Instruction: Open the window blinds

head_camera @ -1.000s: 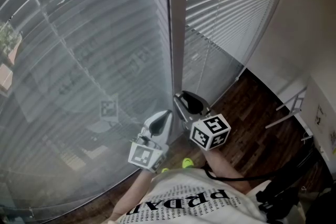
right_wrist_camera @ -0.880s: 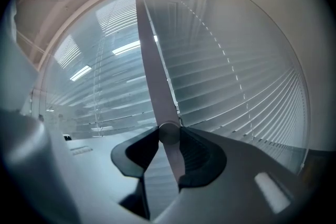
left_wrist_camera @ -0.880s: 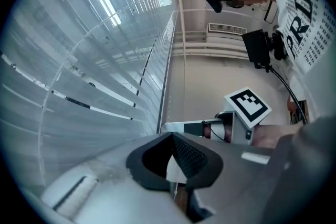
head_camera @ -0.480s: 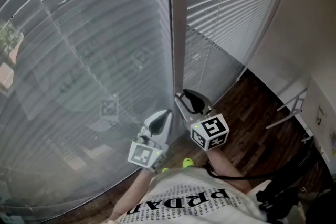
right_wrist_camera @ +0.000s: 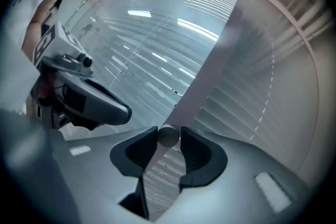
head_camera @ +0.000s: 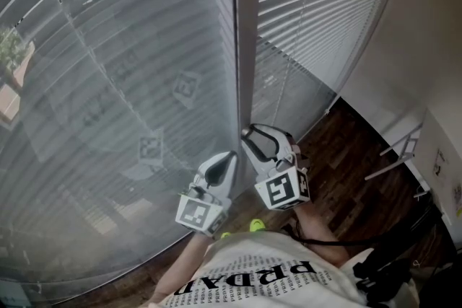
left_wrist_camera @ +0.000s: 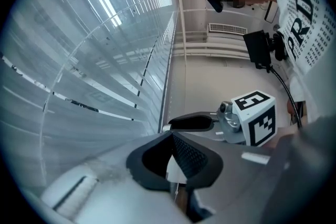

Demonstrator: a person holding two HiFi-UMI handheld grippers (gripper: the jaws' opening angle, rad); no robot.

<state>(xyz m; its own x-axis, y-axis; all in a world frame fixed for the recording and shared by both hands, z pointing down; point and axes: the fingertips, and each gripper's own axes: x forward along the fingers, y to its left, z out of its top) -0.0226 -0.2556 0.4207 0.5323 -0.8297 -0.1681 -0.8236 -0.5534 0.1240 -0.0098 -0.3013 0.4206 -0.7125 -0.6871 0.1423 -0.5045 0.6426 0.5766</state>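
Observation:
Grey slatted blinds (head_camera: 108, 83) cover the big left pane, and a second set (head_camera: 317, 11) covers the right pane beyond the upright frame post (head_camera: 244, 47). My right gripper (head_camera: 254, 136) is at the foot of that post. In the right gripper view the blinds' translucent wand (right_wrist_camera: 202, 86) runs up from between my right gripper's (right_wrist_camera: 169, 136) fingers. The jaws have just been opening, with the wand's round end still between the pads. My left gripper (head_camera: 229, 156) hangs beside it, its tips (left_wrist_camera: 170, 136) meeting. A small white bit shows behind them; I cannot tell what it is.
Dark wooden floor (head_camera: 346, 162) runs along the window's foot. A plain wall (head_camera: 426, 25) closes the right side, with a white metal frame (head_camera: 397, 148) leaning low on it. A black cable and dark gear (head_camera: 390, 256) lie by the person's right side.
The right gripper has rolled about its own axis, so its marker cube now shows a different face and sits lower. The left gripper has kept still.

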